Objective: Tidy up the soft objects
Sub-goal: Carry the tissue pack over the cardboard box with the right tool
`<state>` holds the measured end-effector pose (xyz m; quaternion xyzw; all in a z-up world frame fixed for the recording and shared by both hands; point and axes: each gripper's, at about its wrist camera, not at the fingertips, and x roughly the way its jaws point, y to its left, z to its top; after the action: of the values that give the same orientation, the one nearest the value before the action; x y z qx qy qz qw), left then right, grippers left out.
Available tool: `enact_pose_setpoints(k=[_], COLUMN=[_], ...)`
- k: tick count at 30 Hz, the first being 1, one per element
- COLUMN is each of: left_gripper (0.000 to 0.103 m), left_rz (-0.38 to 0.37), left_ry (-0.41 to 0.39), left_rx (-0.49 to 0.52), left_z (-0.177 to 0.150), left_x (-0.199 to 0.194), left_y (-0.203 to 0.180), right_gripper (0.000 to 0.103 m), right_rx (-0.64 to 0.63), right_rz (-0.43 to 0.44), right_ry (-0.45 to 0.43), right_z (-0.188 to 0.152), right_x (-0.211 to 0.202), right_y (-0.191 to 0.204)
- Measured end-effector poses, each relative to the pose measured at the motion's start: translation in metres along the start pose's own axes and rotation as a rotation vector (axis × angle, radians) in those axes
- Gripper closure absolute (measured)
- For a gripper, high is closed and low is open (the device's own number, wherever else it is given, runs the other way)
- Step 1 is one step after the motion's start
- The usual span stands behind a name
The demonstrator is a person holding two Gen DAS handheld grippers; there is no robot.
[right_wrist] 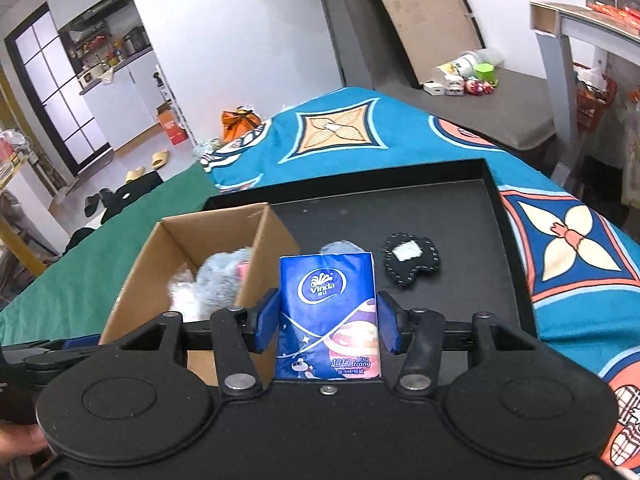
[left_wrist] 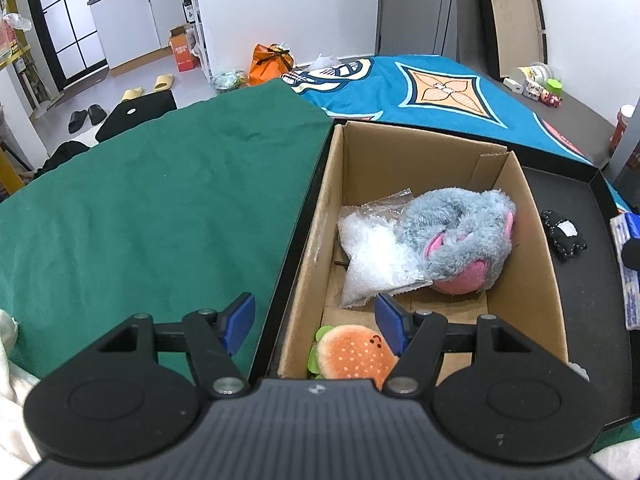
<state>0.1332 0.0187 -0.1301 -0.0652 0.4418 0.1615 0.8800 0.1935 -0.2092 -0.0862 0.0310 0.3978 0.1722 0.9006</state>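
Note:
A cardboard box (left_wrist: pixel 536 240) (right_wrist: pixel 140 276) stands in a black tray (right_wrist: pixel 472 208). Inside it lie a grey and pink plush (left_wrist: pixel 460 236), a clear bubble-wrap bag (left_wrist: pixel 372 264) and a burger plush (left_wrist: pixel 352 354). My left gripper (left_wrist: pixel 316 320) hangs open over the box's near left corner, nothing between its blue pads. My right gripper (right_wrist: pixel 328 320) is shut on a blue tissue pack (right_wrist: pixel 328 312), held upright above the tray just right of the box. A black stitched fabric piece (right_wrist: pixel 412 260) (left_wrist: pixel 564 234) lies on the tray floor. Something small, grey and fluffy (right_wrist: pixel 340 247) peeks out behind the pack.
Green cloth (left_wrist: pixel 160 208) covers the table left of the tray, blue patterned cloth (right_wrist: pixel 400 132) lies behind and to the right. Small toys and containers (right_wrist: pixel 468 76) sit on a grey surface at the far right. A hand's edge shows at the lower left of the right wrist view.

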Motion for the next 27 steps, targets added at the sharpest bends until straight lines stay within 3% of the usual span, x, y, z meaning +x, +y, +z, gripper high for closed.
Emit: enact_pose_setpoints(k=[6, 20, 27], left_gripper=[0.039, 0.052, 0.077], left_rz=[-0.032, -0.111, -0.15], left_ry=[-0.009, -0.009, 0.015], left_rx=[-0.013, -0.081, -0.114], left_z=[-0.002, -0.008, -0.015], left_x=[-0.002, -0.001, 0.004], left_y=[0.008, 0.029, 0.037], right_gripper=[0.053, 0.053, 0.053], right_rx=[-0.02, -0.07, -0.089], right_rz=[0.033, 0.072, 0.086], right_ry=[-0.004, -0.009, -0.007], right_z=[0.003, 0.004, 0.001], right_x=[-0.003, 0.0, 0.001], right_y=[0.02, 0.064, 0.083])
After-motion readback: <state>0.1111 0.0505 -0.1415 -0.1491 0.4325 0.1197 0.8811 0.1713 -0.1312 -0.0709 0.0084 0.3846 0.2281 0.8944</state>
